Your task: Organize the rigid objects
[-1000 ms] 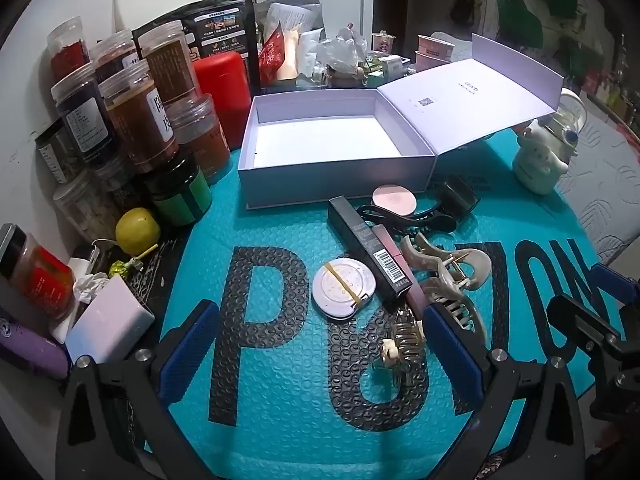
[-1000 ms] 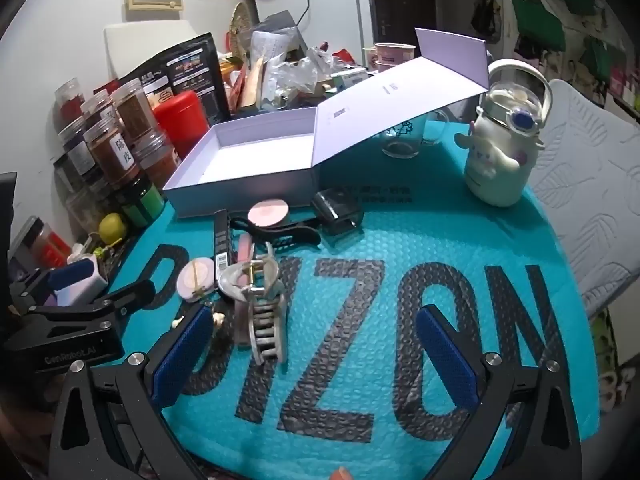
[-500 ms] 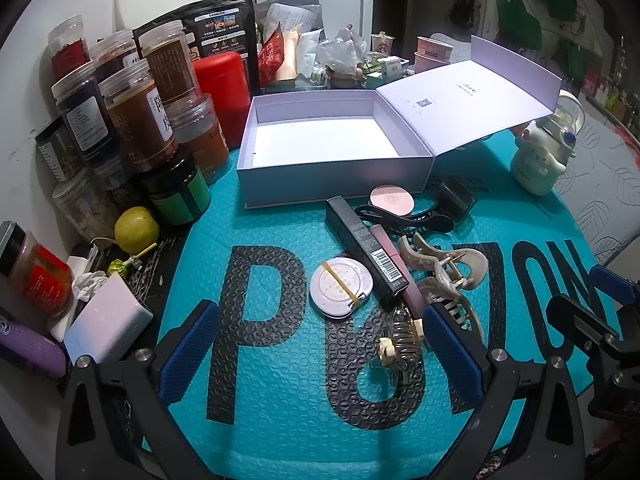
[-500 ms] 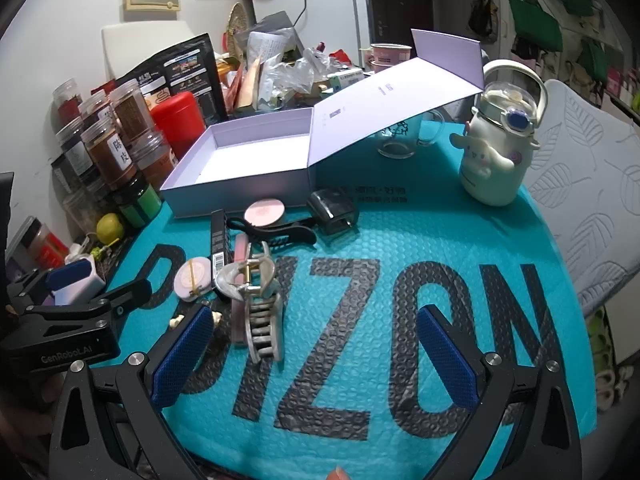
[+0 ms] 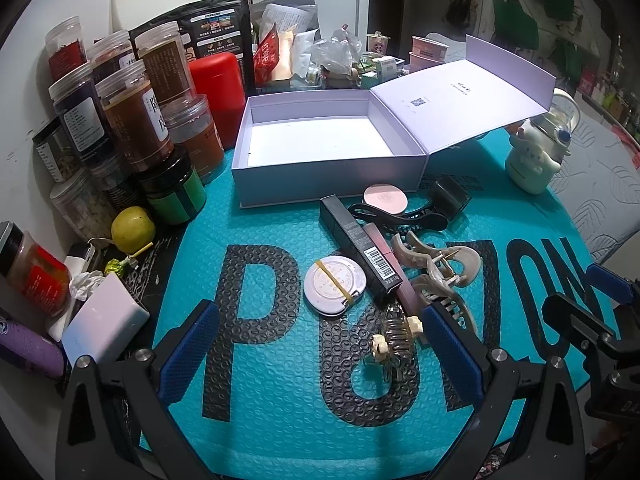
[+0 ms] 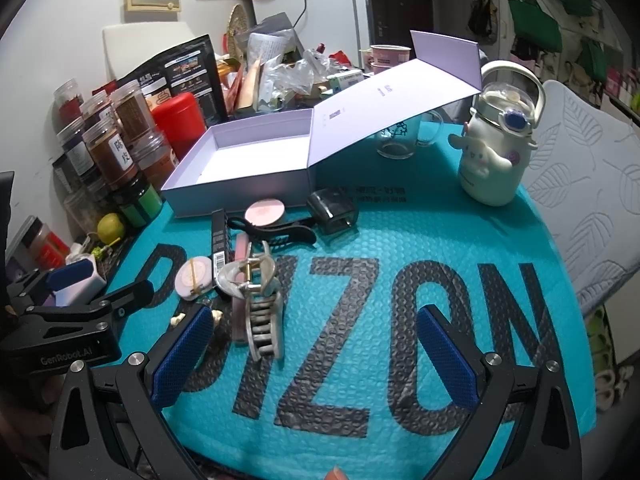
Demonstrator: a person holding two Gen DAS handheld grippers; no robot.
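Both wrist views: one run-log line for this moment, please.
left gripper: open, empty | right gripper: open, empty | lavender box: lid open, nothing inside | hair clips, compacts: on mat

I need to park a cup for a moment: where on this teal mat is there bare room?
Bare: the mat right of the beige hair claw, in front of the white bottle; also the open box floor. Crowded: the clips and compacts before the box, and the jars along the left edge.
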